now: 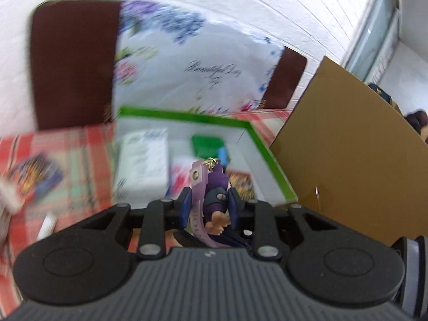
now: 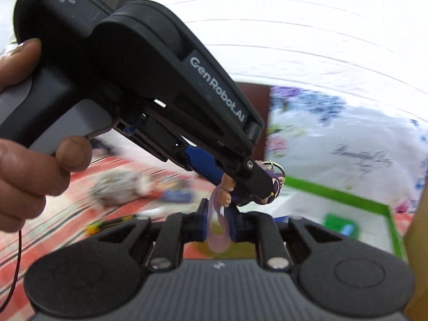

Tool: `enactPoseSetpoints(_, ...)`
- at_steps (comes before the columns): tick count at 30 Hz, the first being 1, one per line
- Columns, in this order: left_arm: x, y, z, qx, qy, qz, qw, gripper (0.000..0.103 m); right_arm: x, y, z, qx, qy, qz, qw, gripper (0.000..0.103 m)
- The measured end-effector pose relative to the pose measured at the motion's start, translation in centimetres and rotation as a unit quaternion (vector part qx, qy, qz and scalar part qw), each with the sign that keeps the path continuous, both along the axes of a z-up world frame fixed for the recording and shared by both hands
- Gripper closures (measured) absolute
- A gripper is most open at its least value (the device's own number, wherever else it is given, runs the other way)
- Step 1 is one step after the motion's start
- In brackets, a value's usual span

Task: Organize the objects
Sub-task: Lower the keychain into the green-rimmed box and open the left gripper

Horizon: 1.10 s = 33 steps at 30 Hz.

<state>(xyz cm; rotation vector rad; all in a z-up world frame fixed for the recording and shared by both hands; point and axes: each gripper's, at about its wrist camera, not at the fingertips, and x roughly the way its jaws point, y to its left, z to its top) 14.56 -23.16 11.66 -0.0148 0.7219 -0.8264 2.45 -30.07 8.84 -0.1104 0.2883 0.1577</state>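
A small purple toy figure on a keyring (image 1: pixel 217 197) sits between the blue pads of my left gripper (image 1: pixel 211 206), which is shut on it. Its pale purple strap (image 1: pixel 199 187) runs down past the fingers. In the right wrist view a hand holds the left gripper (image 2: pixel 258 184) above and ahead, with the figure (image 2: pixel 272 187) at its tip. The strap's loop (image 2: pixel 218 230) hangs down between the fingers of my right gripper (image 2: pixel 218 224), which is shut on it. Both grippers hover over the table beside a green-rimmed white box (image 1: pixel 187 115) (image 2: pixel 337 190).
The box holds a white carton (image 1: pixel 144 160), a green item (image 1: pixel 206 144) and a colourful card pack (image 1: pixel 240 183). A brown cardboard sheet (image 1: pixel 347 147) stands to its right. A colourful packet (image 1: pixel 34 174) and blurred items (image 2: pixel 120 184) lie on the red checked cloth (image 1: pixel 88 160). Dark chairs (image 1: pixel 72 64) stand behind.
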Motion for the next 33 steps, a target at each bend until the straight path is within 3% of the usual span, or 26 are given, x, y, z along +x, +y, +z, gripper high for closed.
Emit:
enactPoseSetpoints(10,4.3,-9.3,-1.6,0.042,-0.018,-0.038,0.9982,0.068,5.9,-6.5,-2.4,0.024,0.016,-0.103,0.994,0.087)
enactPoseSetpoints(12,4.7,-10.4,-2.0,0.065,-0.035,-0.018,0.9971,0.065,7.7,-7.6,-3.4,0.031,0.045,-0.133,0.990,0.067)
enactPoseSetpoints(14,4.7,-10.9,-2.0,0.103,-0.069,0.017,0.9922,0.061,8.3,-9.3,-4.3,0.076,0.059,-0.157,0.983,0.058)
enactPoseSetpoints(17,4.0,-10.3,-1.8,0.129,-0.101,0.045,0.9854,0.056,7.9,-11.1,-5.0,0.146,0.071,-0.167,0.973,0.059)
enactPoseSetpoints(26,0.9,-6.9,-1.1,0.164,-0.103,0.100,0.9760,0.050,2.2,-10.8,-4.0,0.182,0.042,-0.175,0.967,0.055)
enactPoseSetpoints(30,-1.1,-4.9,-0.8,0.171,-0.106,0.121,0.9720,0.043,-0.4,-10.0,-2.5,0.206,0.037,-0.168,0.963,0.053)
enactPoseSetpoints(33,-2.7,-3.3,-0.6,0.176,-0.111,0.134,0.9689,0.043,-2.2,-9.1,-1.3,0.221,0.030,-0.161,0.961,0.052)
